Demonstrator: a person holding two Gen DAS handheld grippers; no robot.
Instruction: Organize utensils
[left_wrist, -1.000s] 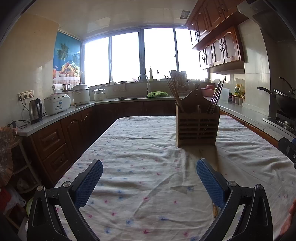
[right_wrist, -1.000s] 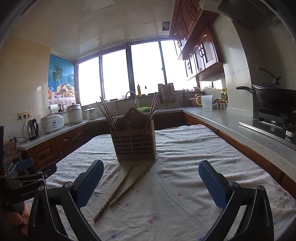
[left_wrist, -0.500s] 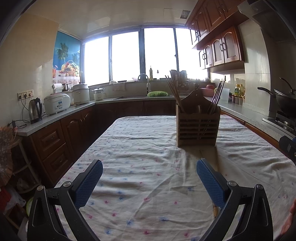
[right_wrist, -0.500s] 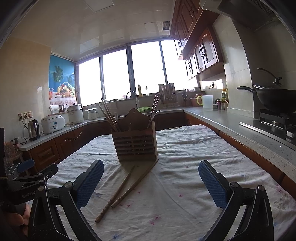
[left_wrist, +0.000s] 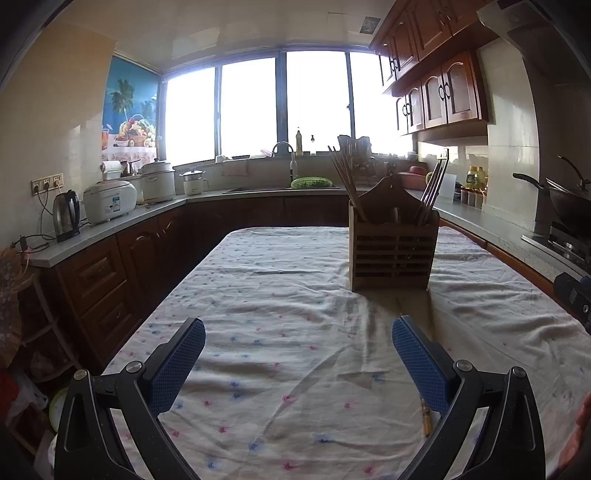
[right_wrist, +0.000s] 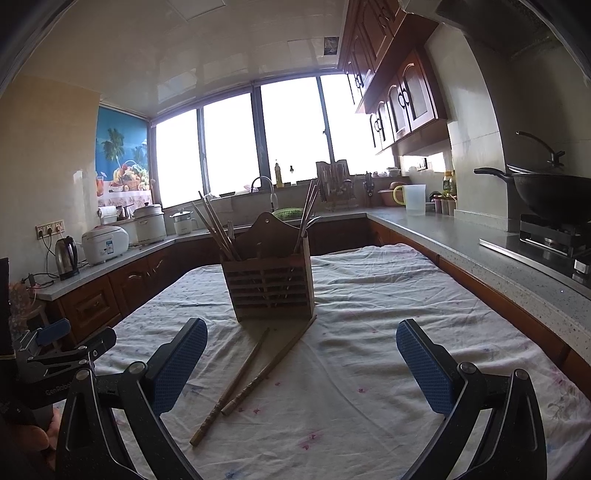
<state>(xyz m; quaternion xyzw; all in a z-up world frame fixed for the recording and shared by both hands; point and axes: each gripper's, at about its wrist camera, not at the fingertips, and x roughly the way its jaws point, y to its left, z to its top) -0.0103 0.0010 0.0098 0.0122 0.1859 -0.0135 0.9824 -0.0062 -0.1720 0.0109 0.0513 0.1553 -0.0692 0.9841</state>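
Observation:
A slatted wooden utensil holder (right_wrist: 271, 282) (left_wrist: 391, 251) stands on the cloth-covered table (right_wrist: 369, 332), with several chopsticks upright in its left and right compartments. Two loose wooden chopsticks (right_wrist: 236, 380) lie on the cloth in front of it, angled toward my right gripper (right_wrist: 299, 354), which hovers open and empty just short of them. My left gripper (left_wrist: 297, 354) is open and empty too, to the left of the holder; one chopstick end (left_wrist: 426, 421) peeks out beside its right finger. The left gripper also appears at the left edge of the right wrist view.
Counters wrap around the table: a kettle (left_wrist: 66, 216) and rice cookers (left_wrist: 109, 201) on the left, a sink with a green basket (left_wrist: 310, 182) at the back, a wok on a stove (right_wrist: 550, 195) on the right. A person's hand shows at the frame corners.
The right gripper has edged slightly forward toward the chopsticks and holder. The left gripper has barely moved. Both stay open.

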